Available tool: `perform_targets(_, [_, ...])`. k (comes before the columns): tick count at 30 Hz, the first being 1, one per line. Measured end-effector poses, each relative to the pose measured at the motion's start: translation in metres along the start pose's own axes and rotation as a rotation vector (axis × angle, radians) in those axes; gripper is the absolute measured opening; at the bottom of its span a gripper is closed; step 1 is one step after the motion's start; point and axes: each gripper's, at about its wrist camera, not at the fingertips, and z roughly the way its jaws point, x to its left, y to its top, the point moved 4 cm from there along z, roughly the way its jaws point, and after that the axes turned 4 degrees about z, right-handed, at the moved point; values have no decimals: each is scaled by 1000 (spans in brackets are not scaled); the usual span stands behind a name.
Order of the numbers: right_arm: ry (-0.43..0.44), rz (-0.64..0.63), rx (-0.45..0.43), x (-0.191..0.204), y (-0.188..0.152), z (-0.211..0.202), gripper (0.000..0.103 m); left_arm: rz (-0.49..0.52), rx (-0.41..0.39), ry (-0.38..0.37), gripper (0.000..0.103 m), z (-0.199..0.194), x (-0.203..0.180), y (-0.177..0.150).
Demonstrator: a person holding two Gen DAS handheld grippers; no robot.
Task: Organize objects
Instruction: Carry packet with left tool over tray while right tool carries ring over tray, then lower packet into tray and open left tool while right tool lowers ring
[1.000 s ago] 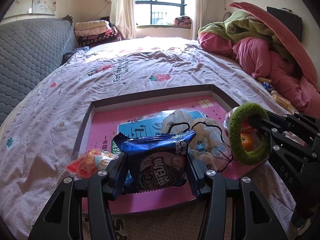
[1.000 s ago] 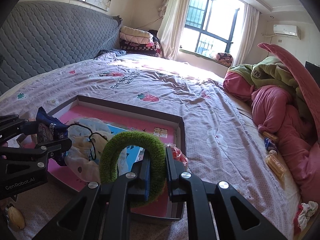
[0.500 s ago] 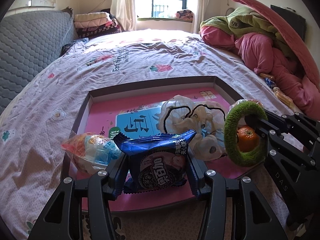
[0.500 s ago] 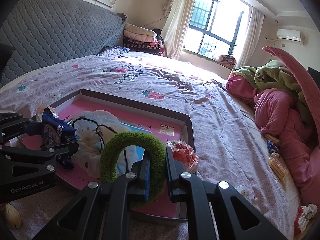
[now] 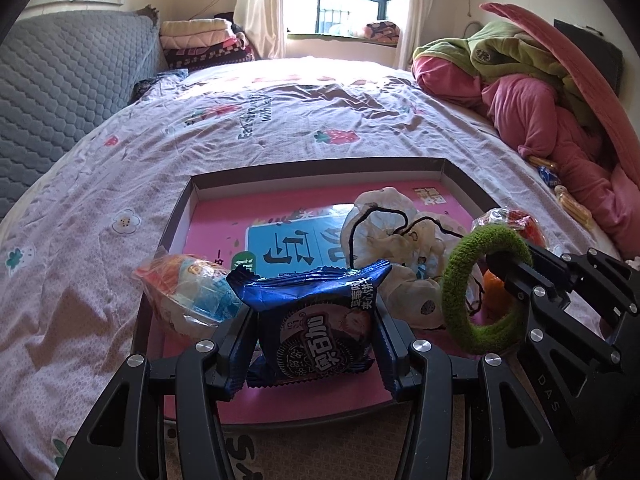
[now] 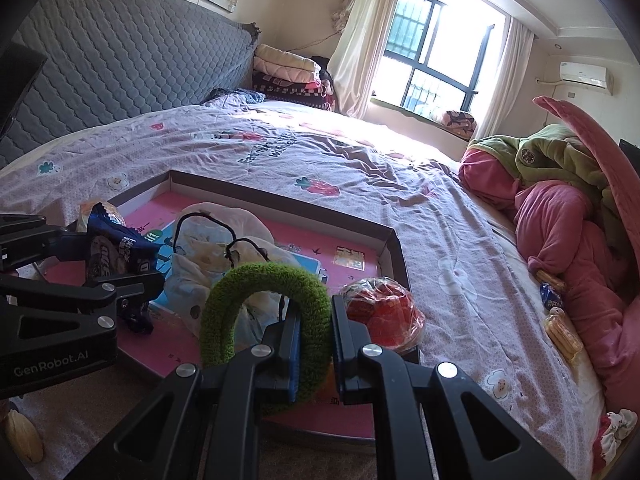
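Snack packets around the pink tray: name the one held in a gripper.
The blue cookie packet, clamped upright in the left gripper; the others lie loose.

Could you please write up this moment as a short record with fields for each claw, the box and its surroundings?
left claw: closed on a blue biscuit packet, held above the box's near edge
right claw: shut on a green fuzzy ring, held upright
box: shallow, pink floor, lying on the bed
in box: white drawstring pouch
at box's right edge: red wrapped snack
at box's left edge: orange and blue wrapped snack
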Motion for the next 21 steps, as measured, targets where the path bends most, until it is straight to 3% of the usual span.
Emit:
perform_targets(10, [9, -6, -7, 7, 2, -2, 13, -49, 15, 38, 54, 6, 13, 1])
perform_targets(21, [32, -26, -5, 15, 1, -4, 13, -79, 22, 6, 54, 4, 21, 1])
